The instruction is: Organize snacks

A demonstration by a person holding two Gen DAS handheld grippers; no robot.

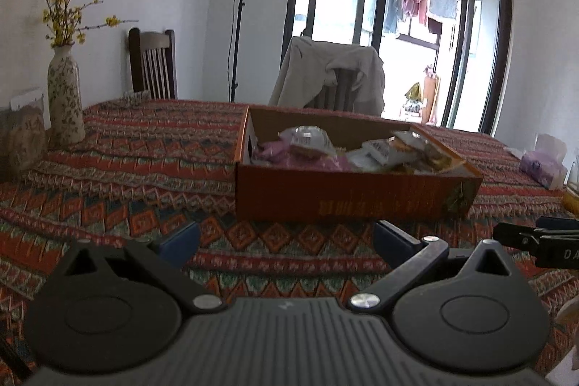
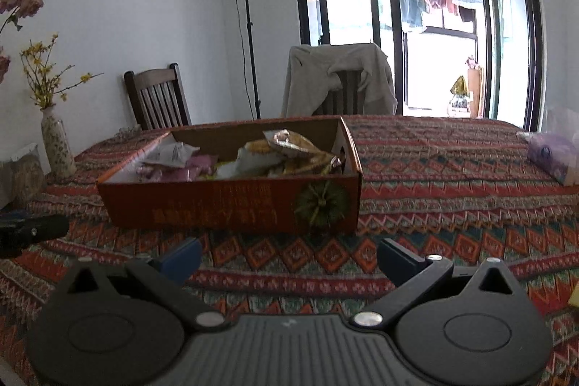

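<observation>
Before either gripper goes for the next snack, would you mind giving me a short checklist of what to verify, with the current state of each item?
1. Left gripper open and holding nothing: ok, jaws spread wide with only tablecloth between them.
2. Right gripper open and holding nothing: ok, same.
3. Orange cardboard box open at the top and reachable: ok, no lid, standing just ahead of both grippers.
4. Snack packets inside the box: ok, pink ones towards the vase side, yellow ones on the other.
5. Grippers apart from each other: ok, side by side without touching.
6. Loose snacks left on the tablecloth: cannot tell; a purple pack lies at the far side, contents unclear.
</observation>
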